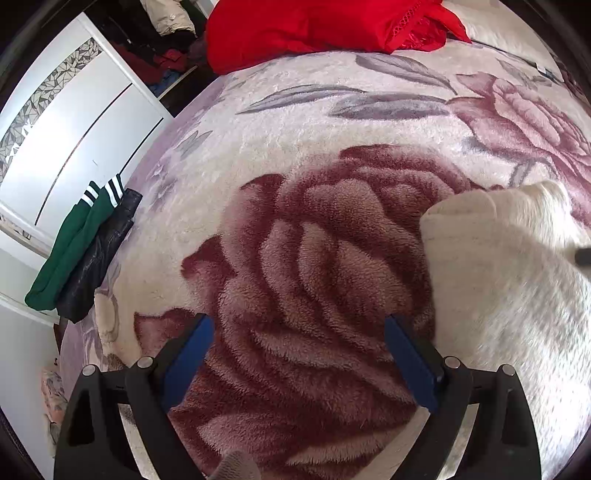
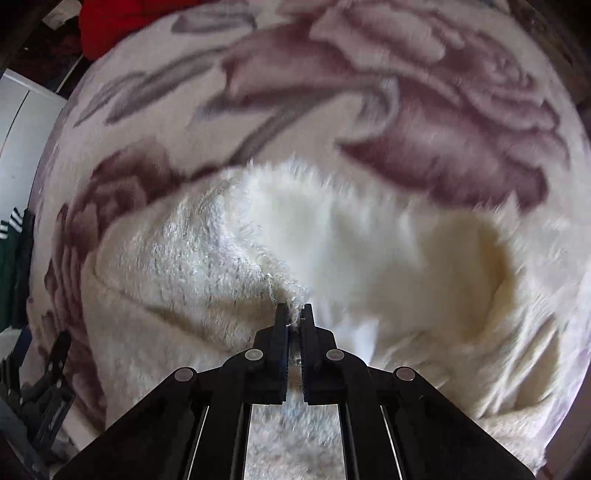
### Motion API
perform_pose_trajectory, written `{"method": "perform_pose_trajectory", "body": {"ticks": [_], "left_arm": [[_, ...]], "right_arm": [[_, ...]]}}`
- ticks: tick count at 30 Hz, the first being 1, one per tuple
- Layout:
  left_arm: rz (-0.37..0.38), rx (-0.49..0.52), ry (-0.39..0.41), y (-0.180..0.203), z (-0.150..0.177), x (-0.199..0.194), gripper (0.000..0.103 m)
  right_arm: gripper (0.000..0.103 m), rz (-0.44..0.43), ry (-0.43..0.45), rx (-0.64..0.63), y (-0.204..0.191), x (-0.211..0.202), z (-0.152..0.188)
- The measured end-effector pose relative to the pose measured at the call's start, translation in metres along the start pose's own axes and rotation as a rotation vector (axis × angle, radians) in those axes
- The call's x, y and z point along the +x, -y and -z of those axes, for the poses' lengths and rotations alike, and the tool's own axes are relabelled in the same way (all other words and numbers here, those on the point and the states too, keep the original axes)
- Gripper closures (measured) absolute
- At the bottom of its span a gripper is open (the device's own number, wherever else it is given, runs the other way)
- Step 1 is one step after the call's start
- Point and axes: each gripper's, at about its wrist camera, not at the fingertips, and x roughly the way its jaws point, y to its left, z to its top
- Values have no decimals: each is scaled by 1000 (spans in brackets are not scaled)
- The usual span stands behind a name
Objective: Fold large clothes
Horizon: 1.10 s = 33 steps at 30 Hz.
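Note:
A fluffy white garment (image 2: pixel 332 243) lies on the floral bed blanket (image 2: pixel 424 110). My right gripper (image 2: pixel 294 314) is shut on a fold of it and lifts that fold slightly; the cloth is blurred with motion. In the left wrist view the white garment (image 1: pixel 509 280) fills the right side, with a folded edge at its left. My left gripper (image 1: pixel 299 328) is open and empty, with blue pads, over the red rose print of the blanket (image 1: pixel 314 258), just left of the garment.
A red cloth (image 1: pixel 314 29) lies at the far end of the bed. A green garment with white stripes (image 1: pixel 70 251) and a black one (image 1: pixel 99 262) hang over the bed's left edge. A white wardrobe (image 1: pixel 74 122) stands to the left.

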Motion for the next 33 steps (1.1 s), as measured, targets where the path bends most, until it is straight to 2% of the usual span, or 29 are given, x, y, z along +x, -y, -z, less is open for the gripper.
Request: {"method": "perform_pose_trajectory", "body": {"ticks": [2, 5, 7, 9, 11, 13, 14, 16, 17, 19, 21, 24, 26, 28, 30, 33], "left_arm": [[1, 0, 5, -1, 1, -2, 9], [11, 5, 3, -2, 4, -6, 9], [29, 6, 5, -5, 9, -13, 9], [48, 0, 14, -11, 17, -24, 9], [78, -12, 24, -18, 28, -38, 9], [129, -34, 12, -23, 44, -52, 9], [183, -48, -9, -24, 53, -59, 9], [257, -50, -40, -20, 71, -69, 9], [291, -40, -57, -15, 81, -75, 9], [346, 12, -79, 2, 103, -88, 9], [363, 67, -83, 18, 123, -98, 9], [370, 141, -105, 43, 153, -108, 9], [350, 195, -118, 58, 171, -115, 9], [308, 236, -93, 69, 187, -128, 9], [237, 257, -55, 76, 200, -140, 9], [62, 250, 23, 88, 215, -148, 9]], "right_arm": [[98, -8, -7, 55, 7, 1, -12], [97, 2, -43, 50, 11, 11, -19], [94, -61, -107, 20, 9, 17, -22], [64, -92, -104, 40, 20, -3, -12], [56, -145, -43, 117, 44, -39, 8], [55, -155, 4, 180, 76, -82, 40], [53, -147, 17, 212, 94, -102, 61], [41, -135, 21, 289, 139, -139, 97], [36, -123, 17, 336, 158, -152, 122], [35, -83, 6, 409, 201, -173, 171], [35, -49, -18, 480, 234, -179, 229], [35, -49, -76, 595, 266, -150, 310], [35, -39, -177, 601, 281, -114, 351], [35, 24, -275, 607, 292, -89, 378], [35, -44, -229, 641, 308, -95, 385], [35, -167, -77, 646, 340, -127, 361]]}}
